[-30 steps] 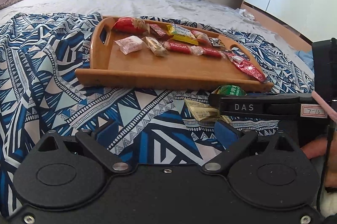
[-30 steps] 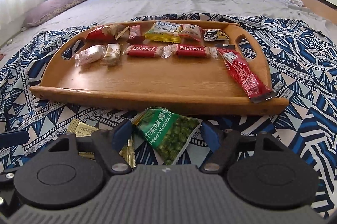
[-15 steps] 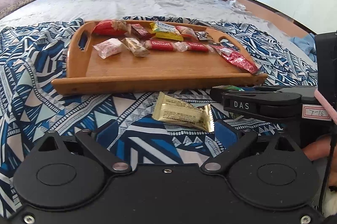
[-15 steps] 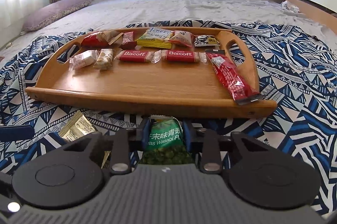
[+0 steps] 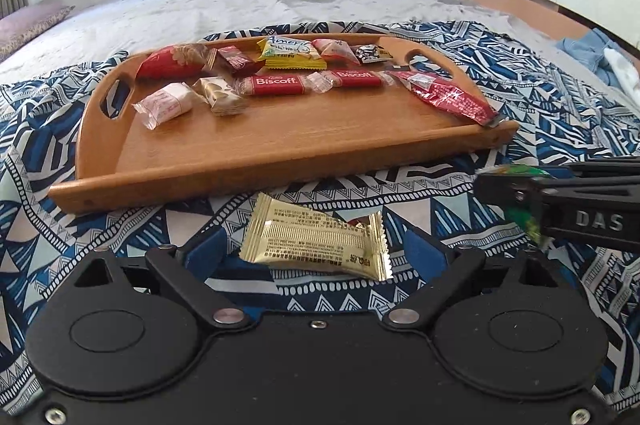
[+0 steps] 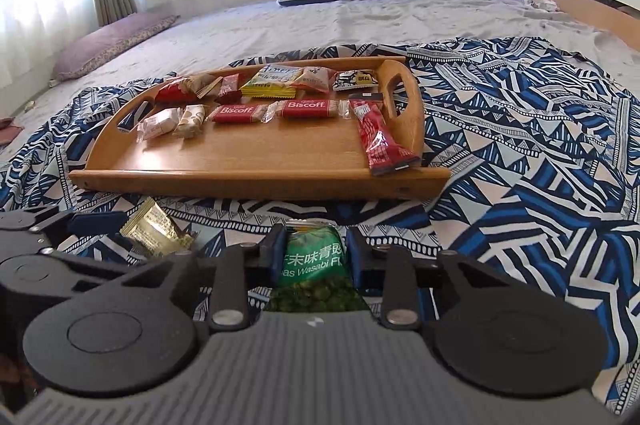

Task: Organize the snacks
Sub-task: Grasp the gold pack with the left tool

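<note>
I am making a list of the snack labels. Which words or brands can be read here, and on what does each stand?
"Biscoff": left red biscuit pack on the wooden tray.
"Biscoff": right red biscuit pack.
"Wasabi": green pea packet held in the right gripper.
"DAS": side of the right gripper.
Gold packet, yellow packet: print too small or blurred.

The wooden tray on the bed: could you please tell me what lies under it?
The wooden tray rests on a blue patterned cloth. What lies beneath the cloth there is covered.
</note>
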Demonstrator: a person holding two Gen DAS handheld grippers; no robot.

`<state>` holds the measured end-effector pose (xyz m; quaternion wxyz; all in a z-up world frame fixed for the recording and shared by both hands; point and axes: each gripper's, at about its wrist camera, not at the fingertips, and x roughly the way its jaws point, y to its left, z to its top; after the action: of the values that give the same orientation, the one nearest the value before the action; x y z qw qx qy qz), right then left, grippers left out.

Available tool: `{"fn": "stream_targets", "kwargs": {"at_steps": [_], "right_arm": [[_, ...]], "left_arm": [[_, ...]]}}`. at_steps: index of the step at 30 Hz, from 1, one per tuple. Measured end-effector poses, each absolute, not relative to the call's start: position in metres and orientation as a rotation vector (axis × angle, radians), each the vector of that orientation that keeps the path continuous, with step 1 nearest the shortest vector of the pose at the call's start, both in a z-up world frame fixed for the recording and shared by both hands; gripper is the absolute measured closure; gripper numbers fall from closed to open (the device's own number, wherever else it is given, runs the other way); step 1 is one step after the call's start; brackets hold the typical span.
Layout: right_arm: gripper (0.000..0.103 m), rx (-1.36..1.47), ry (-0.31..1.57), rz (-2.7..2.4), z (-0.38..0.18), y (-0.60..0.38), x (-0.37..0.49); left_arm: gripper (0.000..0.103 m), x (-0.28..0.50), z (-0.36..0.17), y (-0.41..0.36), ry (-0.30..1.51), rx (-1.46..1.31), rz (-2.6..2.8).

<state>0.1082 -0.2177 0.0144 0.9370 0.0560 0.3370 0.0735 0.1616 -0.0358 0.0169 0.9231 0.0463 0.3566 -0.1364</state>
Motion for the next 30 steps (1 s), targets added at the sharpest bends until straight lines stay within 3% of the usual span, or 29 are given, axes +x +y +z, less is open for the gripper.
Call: {"fn": "stream_targets", "kwargs": {"at_steps": [13,17,30], "right_arm": [[0.067,0.126,0.683,0.173,0.019,-0.211,0.1],[0.067,0.128,0.669,0.192,0.026,-0.207,0.101],[0.067,0.073,0.591,0.182,0.056,-0.197,0.12]], "left_arm": [[0.046,0.16,0.016,-0.025,0.684,0.073,-0.287],[0.05,0.161,0.017,-0.017,0.679,0.043,-0.305],[0.05,0.136,0.063,0.011,0.563,0.007,-0.283]]}}
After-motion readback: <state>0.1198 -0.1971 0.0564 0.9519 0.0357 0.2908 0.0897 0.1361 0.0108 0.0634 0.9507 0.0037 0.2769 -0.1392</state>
